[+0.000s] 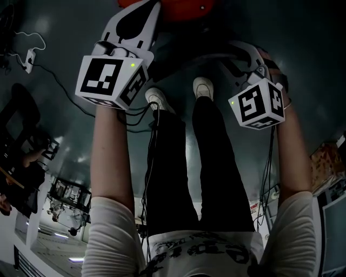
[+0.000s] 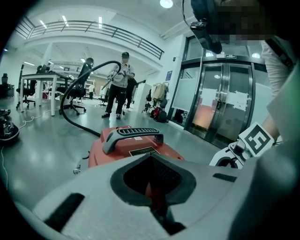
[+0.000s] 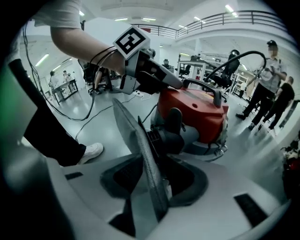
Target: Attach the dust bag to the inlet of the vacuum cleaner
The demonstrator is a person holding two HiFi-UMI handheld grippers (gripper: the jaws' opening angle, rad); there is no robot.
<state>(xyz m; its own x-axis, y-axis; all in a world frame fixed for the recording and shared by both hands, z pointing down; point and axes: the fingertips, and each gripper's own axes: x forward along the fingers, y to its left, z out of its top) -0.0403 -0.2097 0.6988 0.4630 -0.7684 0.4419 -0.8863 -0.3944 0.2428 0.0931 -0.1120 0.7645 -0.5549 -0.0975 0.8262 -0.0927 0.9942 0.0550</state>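
Observation:
The red vacuum cleaner point(image 3: 197, 112) with its grey handle point(image 2: 133, 133) stands on the floor before my feet; its top shows in the head view point(image 1: 184, 8). A grey dust bag sheet point(image 3: 140, 150) stands edge-on between the jaws of my right gripper point(image 3: 154, 187), with a gap on both sides, so that gripper is open. Just beyond the sheet is the vacuum's black inlet point(image 3: 171, 136). My left gripper point(image 3: 171, 83) reaches over the vacuum's top from the left; its jaw state is unclear. Both show in the head view: left gripper point(image 1: 146, 13), right gripper point(image 1: 238, 54).
A black hose point(image 2: 79, 89) arcs up from the vacuum. People stand beyond it point(image 2: 119, 82). Desks and office chairs point(image 2: 42, 86) fill the far left, glass doors point(image 2: 220, 103) the right. Cables point(image 1: 48, 70) trail over the floor beside my white shoes point(image 1: 157, 97).

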